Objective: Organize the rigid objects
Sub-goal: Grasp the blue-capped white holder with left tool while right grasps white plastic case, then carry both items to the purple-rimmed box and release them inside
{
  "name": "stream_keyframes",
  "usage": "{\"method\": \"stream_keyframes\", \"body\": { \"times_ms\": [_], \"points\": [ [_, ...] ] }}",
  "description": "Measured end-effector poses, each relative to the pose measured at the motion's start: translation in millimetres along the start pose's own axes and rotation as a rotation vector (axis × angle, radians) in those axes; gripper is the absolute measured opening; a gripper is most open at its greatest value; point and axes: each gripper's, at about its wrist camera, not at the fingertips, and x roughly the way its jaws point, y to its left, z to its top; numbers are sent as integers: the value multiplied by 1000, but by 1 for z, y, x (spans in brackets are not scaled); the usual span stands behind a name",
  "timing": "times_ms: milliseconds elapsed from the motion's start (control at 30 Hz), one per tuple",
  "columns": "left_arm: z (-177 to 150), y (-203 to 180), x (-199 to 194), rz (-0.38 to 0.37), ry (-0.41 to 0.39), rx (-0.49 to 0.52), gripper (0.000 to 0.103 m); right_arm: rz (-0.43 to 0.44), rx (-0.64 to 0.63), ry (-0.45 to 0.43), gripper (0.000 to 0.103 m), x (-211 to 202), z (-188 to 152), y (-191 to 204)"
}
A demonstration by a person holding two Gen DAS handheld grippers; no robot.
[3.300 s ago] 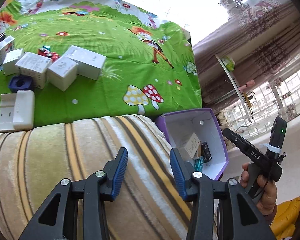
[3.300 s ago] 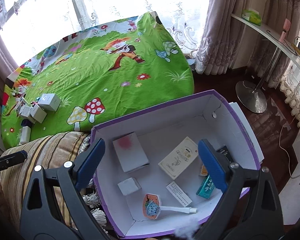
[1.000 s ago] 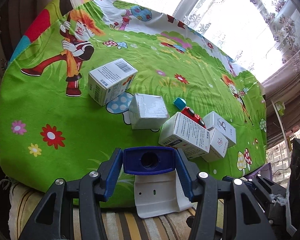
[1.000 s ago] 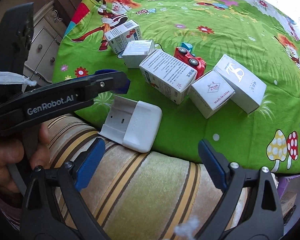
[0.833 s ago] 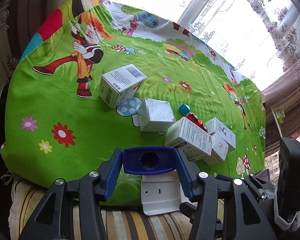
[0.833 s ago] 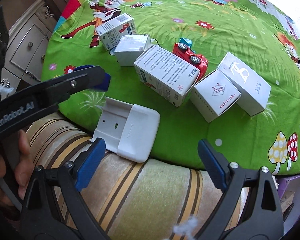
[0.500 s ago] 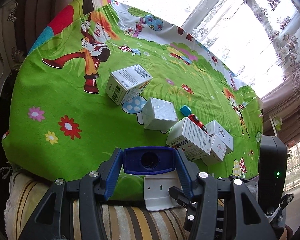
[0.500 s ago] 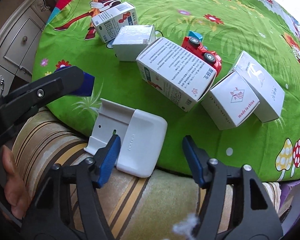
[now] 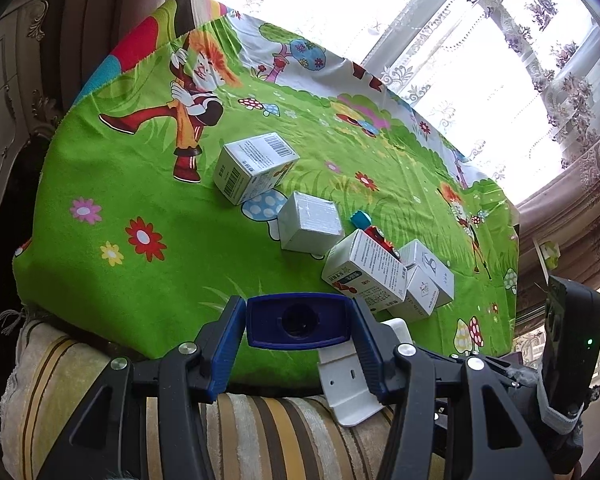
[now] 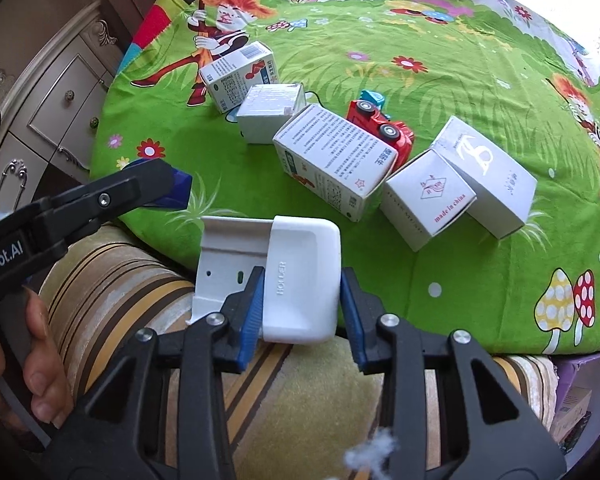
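Already the left gripper (image 9: pixel 298 354) is clamped on a blue holder (image 9: pixel 298 321), lifted clear for sorting. Meanwhile the right gripper (image 10: pixel 300 312) has just been closing around the white holder (image 10: pixel 300 278) at the green cloth's (image 10: pixel 440 40) edge; its pads seem to touch. White cartons (image 10: pixel 334 160) and a red toy car (image 10: pixel 382 128) crowd behind.
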Motion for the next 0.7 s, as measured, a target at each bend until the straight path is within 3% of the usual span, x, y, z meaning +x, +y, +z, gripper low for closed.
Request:
{"method": "stream_keyframes", "body": {
  "times_ms": [700],
  "points": [
    [-25, -57, -1, -30, 40, 120, 54, -19, 136, -145, 41, -72, -49, -65]
  ]
}}
